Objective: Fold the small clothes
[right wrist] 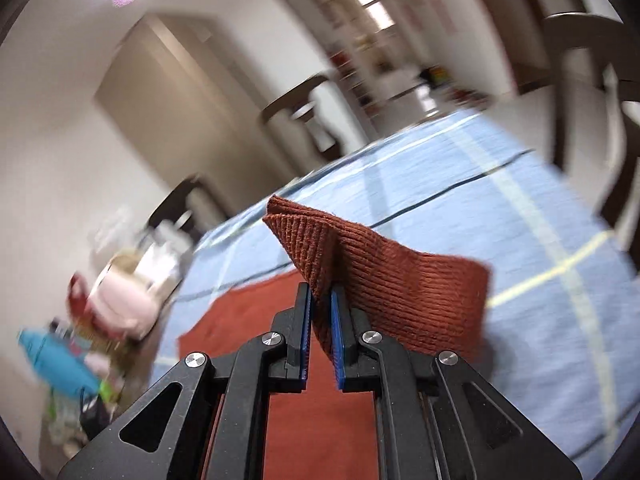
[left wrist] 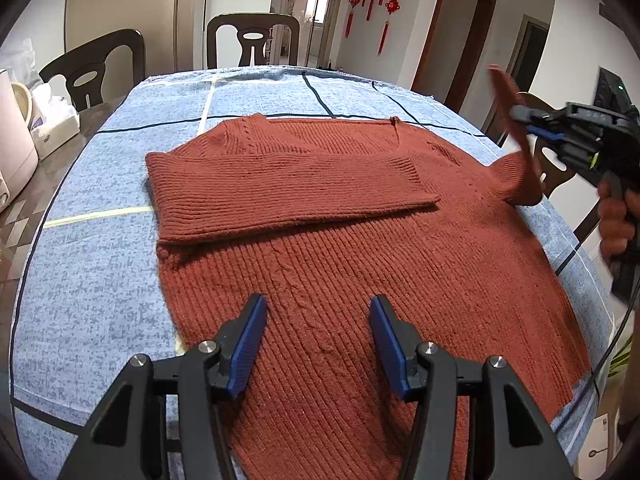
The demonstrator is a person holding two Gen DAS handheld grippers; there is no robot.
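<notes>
A rust-red knit sweater [left wrist: 360,248] lies flat on the blue checked tablecloth [left wrist: 88,272]. Its left sleeve [left wrist: 280,184] is folded across the chest. My left gripper [left wrist: 318,312] hovers open over the sweater's lower body, with nothing between its blue pads. At the right edge of the left wrist view my right gripper [left wrist: 520,114], held by a hand, is shut on the cuff of the right sleeve [left wrist: 516,148] and holds it lifted off the table. In the right wrist view the right gripper [right wrist: 320,296] pinches that ribbed sleeve [right wrist: 384,280], which stands up above the pads.
Dark wooden chairs [left wrist: 252,40] stand at the far and left sides of the table. A pale appliance [left wrist: 12,136] and white tissue packs [left wrist: 56,116] sit to the left. Another chair [right wrist: 592,80] stands at the right. A black cable [left wrist: 612,340] hangs by the right hand.
</notes>
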